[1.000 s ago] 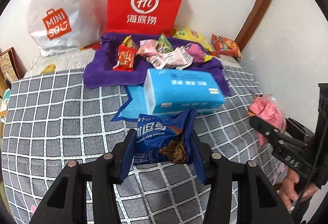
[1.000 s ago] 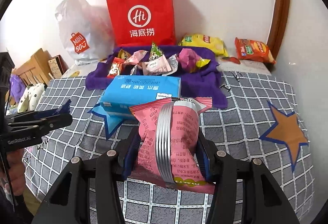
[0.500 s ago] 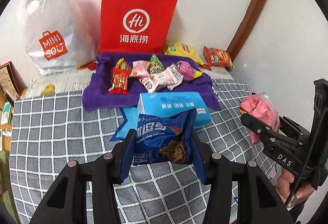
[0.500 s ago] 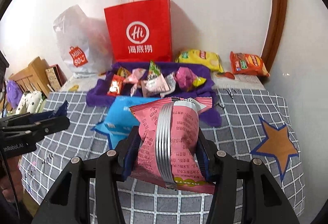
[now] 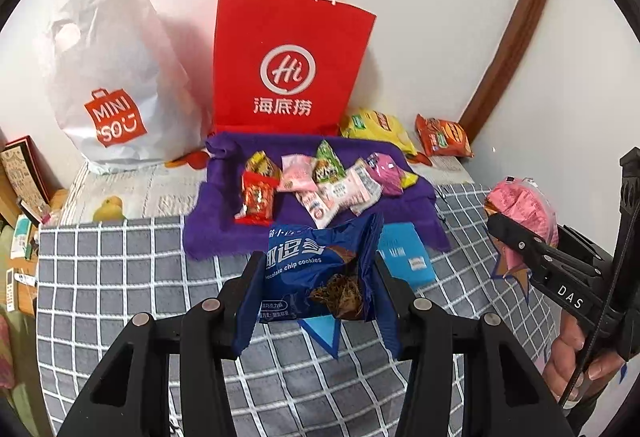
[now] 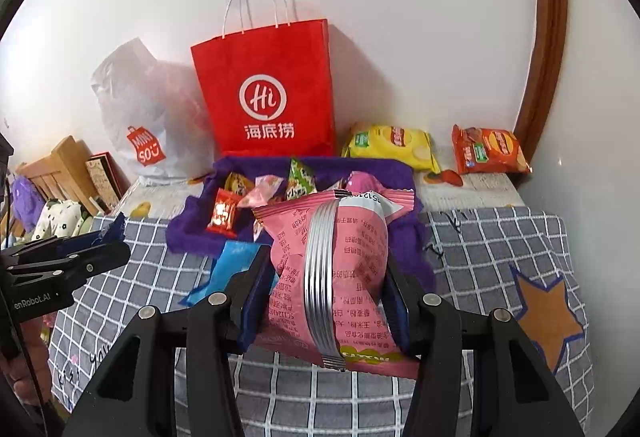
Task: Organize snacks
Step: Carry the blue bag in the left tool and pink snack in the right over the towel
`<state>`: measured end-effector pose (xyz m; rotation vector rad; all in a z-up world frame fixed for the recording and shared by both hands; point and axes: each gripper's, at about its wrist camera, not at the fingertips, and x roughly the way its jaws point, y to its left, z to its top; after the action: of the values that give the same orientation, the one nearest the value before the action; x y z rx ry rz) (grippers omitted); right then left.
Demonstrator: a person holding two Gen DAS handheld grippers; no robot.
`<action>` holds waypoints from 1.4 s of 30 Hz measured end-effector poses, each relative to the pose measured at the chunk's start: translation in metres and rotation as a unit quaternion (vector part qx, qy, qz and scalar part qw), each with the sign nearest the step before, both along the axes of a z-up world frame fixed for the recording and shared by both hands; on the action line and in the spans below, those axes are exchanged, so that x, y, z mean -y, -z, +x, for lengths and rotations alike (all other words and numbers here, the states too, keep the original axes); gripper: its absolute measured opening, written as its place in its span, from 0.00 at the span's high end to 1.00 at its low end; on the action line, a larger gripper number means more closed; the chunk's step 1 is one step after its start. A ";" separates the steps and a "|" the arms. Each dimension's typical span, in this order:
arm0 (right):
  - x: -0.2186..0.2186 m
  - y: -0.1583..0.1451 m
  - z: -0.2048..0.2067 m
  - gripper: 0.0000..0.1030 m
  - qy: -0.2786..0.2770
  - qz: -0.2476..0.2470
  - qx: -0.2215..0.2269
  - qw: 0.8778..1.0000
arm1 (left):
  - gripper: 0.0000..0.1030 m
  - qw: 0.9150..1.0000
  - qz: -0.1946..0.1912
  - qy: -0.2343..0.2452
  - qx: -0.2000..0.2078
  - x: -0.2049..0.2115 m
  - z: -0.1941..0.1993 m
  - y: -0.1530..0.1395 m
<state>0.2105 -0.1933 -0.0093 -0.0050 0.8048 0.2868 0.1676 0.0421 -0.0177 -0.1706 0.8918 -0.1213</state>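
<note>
My left gripper is shut on a blue chocolate chip cookie pack, held above the grey checked cloth. My right gripper is shut on a pink snack pack with a silver seam; it also shows at the right of the left wrist view. Several small snack packets lie on a purple cloth before the red paper bag. A blue tissue pack lies mostly hidden behind the cookie pack.
A white Miniso plastic bag stands left of the red bag. A yellow chip bag and an orange chip bag lie at the back right by the wall. Wooden furniture and boxes stand at the left.
Both grippers have risen and drawn back with their packs. The bags, purple cloth and tissue pack now sit lower and farther away in both views.
</note>
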 end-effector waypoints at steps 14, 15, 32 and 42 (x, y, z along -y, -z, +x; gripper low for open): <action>-0.014 -0.005 0.058 0.50 0.004 -0.014 0.010 1.000 | 0.54 1.000 0.008 -0.014 0.006 -0.019 0.054 -0.010; -0.015 -0.005 0.063 0.50 0.005 -0.014 0.010 1.000 | 0.54 1.000 0.007 -0.014 0.007 -0.020 0.057 -0.010; -0.032 0.006 0.127 0.50 0.005 -0.018 0.010 1.000 | 0.54 1.000 0.003 -0.002 -0.005 -0.022 0.124 0.000; -0.035 0.016 0.160 0.50 0.009 -0.023 0.003 1.000 | 0.54 1.000 0.006 0.001 -0.010 -0.033 0.152 0.009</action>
<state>0.3708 -0.1585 -0.0253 -0.0412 0.8048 0.2513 0.3192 0.0754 -0.0270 -0.1605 0.9126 -0.1165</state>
